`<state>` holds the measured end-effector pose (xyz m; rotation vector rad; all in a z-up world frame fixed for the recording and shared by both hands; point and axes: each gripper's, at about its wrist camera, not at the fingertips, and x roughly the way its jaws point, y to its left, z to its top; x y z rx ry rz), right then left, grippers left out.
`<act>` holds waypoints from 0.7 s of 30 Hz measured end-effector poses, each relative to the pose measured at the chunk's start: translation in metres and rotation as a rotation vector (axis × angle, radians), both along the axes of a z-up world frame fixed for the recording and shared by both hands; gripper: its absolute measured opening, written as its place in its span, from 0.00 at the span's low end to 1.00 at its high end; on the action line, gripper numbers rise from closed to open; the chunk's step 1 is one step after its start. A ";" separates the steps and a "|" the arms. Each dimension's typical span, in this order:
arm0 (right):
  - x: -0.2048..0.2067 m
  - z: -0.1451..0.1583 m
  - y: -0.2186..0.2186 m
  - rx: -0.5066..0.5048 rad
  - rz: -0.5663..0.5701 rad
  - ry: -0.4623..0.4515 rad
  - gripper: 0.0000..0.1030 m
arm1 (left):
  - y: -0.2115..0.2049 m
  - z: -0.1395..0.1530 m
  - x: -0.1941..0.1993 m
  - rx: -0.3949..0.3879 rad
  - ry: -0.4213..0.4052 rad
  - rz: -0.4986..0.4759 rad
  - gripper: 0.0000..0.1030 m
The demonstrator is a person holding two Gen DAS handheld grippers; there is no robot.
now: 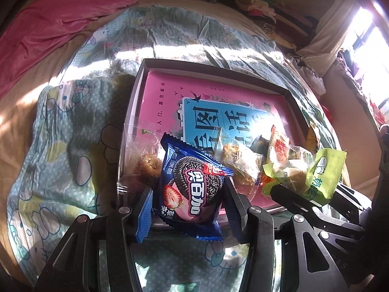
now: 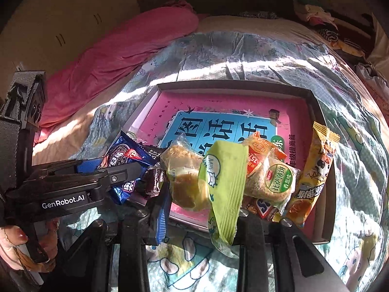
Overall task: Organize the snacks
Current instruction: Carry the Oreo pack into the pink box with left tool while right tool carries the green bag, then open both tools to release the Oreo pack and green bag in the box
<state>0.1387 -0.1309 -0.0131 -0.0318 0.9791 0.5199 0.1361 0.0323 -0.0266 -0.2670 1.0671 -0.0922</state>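
Note:
A blue strawberry sandwich-cookie packet [image 1: 192, 189] stands upright between the fingers of my left gripper [image 1: 188, 194], which is shut on it. The right wrist view shows the same packet [image 2: 121, 155] and left gripper [image 2: 114, 170] from the side. My right gripper [image 2: 206, 209] is shut on a pale green milk-snack packet [image 2: 226, 182], which hangs crumpled over the box's near edge; in the left wrist view that packet [image 1: 323, 175] is at the right. Both packets hover over a shallow cardboard box [image 2: 233, 85] with a pink book [image 2: 218, 102] lying in it.
Several wrapped snacks are piled at the box's near side: a clear-wrapped pastry [image 2: 182, 165], a round biscuit with a green label [image 2: 272, 182], an orange packet [image 2: 260, 148], a yellow packet [image 2: 313, 170]. The box rests on a cartoon-print quilt [image 1: 73, 146]. A pink blanket [image 1: 60, 24] lies beyond.

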 end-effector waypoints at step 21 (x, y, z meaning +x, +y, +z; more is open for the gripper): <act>0.000 -0.008 0.007 -0.056 0.023 -0.015 0.40 | 0.002 -0.001 0.000 -0.011 0.001 0.009 0.52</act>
